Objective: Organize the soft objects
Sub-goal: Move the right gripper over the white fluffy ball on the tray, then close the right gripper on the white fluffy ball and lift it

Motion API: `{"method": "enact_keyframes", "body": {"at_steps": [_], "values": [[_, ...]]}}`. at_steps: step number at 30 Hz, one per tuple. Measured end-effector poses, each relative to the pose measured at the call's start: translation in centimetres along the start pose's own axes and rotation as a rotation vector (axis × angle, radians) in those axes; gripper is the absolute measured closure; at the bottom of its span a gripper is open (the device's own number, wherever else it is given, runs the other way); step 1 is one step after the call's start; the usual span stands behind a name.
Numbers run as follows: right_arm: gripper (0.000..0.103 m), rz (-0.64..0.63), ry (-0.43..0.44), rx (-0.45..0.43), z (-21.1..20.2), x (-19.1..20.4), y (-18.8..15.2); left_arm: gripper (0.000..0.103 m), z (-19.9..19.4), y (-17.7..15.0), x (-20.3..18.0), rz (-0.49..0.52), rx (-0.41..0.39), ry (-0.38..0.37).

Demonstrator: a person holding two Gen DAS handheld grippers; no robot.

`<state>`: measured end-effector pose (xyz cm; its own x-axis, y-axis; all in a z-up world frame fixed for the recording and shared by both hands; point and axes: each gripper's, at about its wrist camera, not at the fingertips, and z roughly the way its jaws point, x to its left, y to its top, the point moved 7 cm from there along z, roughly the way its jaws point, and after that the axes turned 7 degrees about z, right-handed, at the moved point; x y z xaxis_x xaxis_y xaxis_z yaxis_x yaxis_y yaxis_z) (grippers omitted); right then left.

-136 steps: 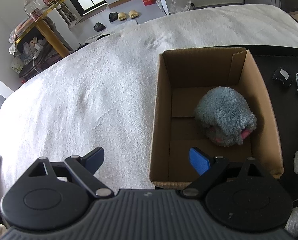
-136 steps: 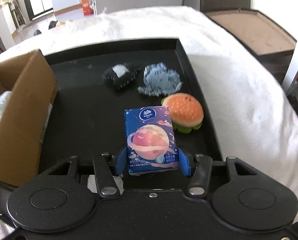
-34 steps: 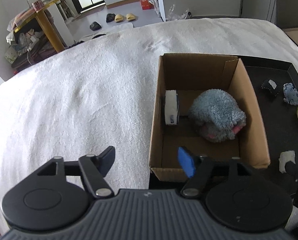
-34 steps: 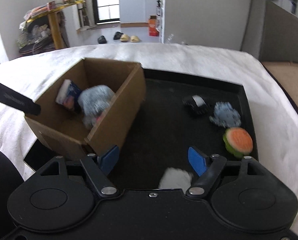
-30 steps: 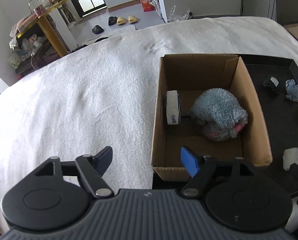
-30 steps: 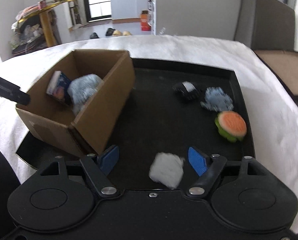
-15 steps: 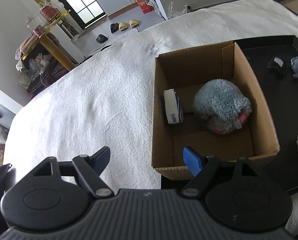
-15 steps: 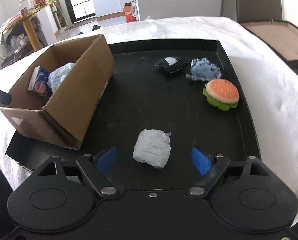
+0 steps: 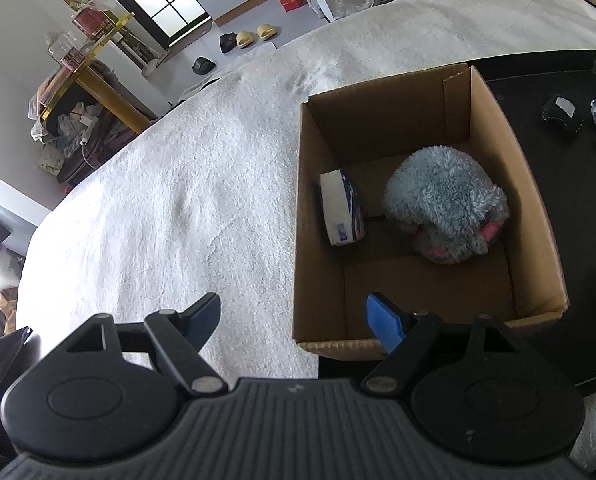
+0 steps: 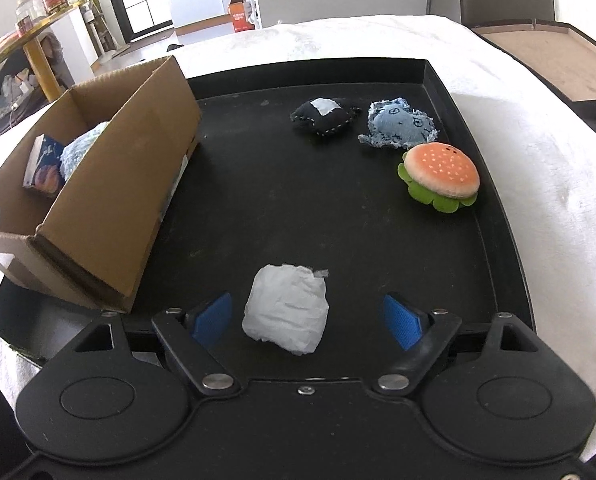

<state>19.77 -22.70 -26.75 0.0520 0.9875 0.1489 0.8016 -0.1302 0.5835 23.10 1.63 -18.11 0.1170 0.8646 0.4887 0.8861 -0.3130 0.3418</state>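
A cardboard box [image 9: 534,208] [image 10: 110,196] holds a grey fluffy plush [image 9: 446,204] and a blue tissue pack [image 9: 344,212] that leans on its left wall. On the black tray [image 10: 494,216] lie a white crumpled wad [image 10: 286,312], a burger plush [image 10: 440,176], a denim-blue plush [image 10: 398,124] and a black plush [image 10: 322,116]. My right gripper [image 10: 308,320] is open, its fingers on either side of the white wad. My left gripper [image 9: 296,320] is open and empty, over the box's near left corner.
The tray and box rest on a white fluffy cover [image 9: 178,184]. A brown tray [image 10: 558,64] stands at the far right. A yellow shelf with clutter [image 9: 82,60] and slippers on the floor [image 9: 250,36] are far back.
My right gripper let go of the tissue pack, which now stands in the box, then swung right and closed in on the white wad. My left gripper stayed open and shifted only slightly.
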Motion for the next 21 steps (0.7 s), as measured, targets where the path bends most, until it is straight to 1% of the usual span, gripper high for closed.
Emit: {"method": "enact_keyframes", "body": {"at_steps": [3, 6, 10, 21], "values": [[0.057, -0.021, -0.006, 0.023, 0.3, -0.1, -0.2, 0.024, 0.0, 0.0, 0.1, -0.011, 0.005, -0.004], [0.058, -0.006, 0.006, 0.019, 0.1, -0.4, 0.1, 0.024, -0.2, 0.0, 0.3, -0.025, 0.002, -0.008], [0.058, -0.035, 0.017, -0.009, -0.8, -0.1, 0.7, 0.024, -0.3, -0.1, 0.5, -0.038, -0.005, -0.016], [0.058, -0.061, 0.028, -0.101, -3.7, 1.6, 3.8, 0.024, -0.5, -0.5, 1.5, -0.098, -0.027, -0.068]]}}
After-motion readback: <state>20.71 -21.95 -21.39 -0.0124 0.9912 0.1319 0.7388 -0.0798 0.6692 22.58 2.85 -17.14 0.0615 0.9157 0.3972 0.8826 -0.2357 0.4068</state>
